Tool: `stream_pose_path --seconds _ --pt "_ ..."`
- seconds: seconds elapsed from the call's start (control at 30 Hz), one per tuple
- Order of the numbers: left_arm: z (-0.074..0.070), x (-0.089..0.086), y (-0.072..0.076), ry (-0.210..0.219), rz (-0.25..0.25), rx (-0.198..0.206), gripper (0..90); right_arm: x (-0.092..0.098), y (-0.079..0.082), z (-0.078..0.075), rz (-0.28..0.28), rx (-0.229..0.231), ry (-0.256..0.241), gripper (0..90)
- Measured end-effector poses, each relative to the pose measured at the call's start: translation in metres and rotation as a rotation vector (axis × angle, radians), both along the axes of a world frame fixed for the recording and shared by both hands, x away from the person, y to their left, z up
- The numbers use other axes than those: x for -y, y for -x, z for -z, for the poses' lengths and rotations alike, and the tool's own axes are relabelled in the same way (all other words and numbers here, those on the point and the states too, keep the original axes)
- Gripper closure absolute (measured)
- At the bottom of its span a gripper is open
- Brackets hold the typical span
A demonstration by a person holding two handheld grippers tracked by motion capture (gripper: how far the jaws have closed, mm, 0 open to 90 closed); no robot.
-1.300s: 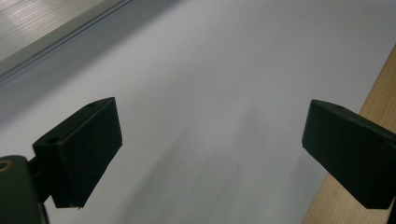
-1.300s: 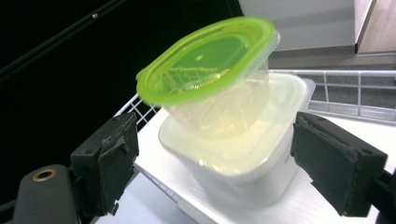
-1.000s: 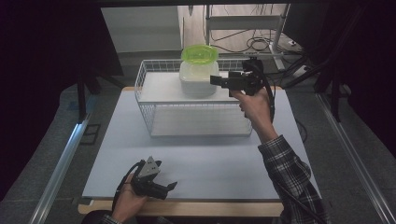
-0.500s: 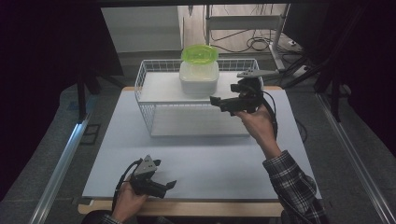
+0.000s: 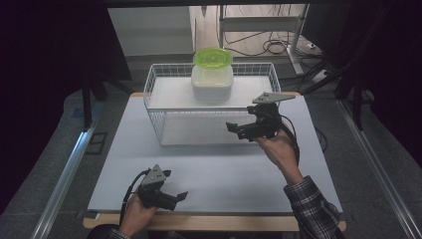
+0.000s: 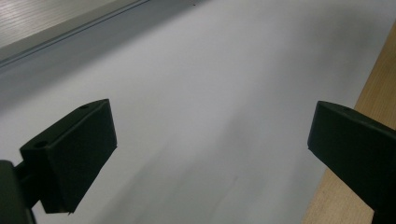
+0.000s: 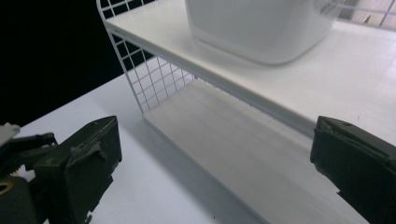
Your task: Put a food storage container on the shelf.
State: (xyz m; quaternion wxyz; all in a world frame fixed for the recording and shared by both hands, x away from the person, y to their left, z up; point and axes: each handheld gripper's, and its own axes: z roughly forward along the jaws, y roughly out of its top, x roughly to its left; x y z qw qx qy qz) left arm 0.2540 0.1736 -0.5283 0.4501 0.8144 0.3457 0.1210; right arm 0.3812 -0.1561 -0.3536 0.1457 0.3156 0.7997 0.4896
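A: High view: right gripper (image 5: pixel 238 130), jaws open and empty, is beside the rack's (image 5: pixel 158 107) right front. Where is the tub (image 5: pixel 212 82)?

B: On the upper shelf, up and left of it. Left gripper (image 5: pixel 175 198), also open, sits well apart. Right gripper view adds the bare lower shelf (image 7: pixel 261 163).

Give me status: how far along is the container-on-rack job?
Looks done: the white container with the green bowl on it sits on the wire rack's upper shelf. In hand: nothing; the right tongs are open in front of the rack, the left tongs open by the table's near edge. Nothing visibly left.
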Motion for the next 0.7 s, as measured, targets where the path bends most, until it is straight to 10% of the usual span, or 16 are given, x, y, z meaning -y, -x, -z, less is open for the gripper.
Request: stream_pose_path --seconds 0.7 --pt "-0.003 0.001 0.002 -0.036 -0.015 0.006 1.3 0.041 0.043 0.061 0.037 0.074 0.037 0.6"
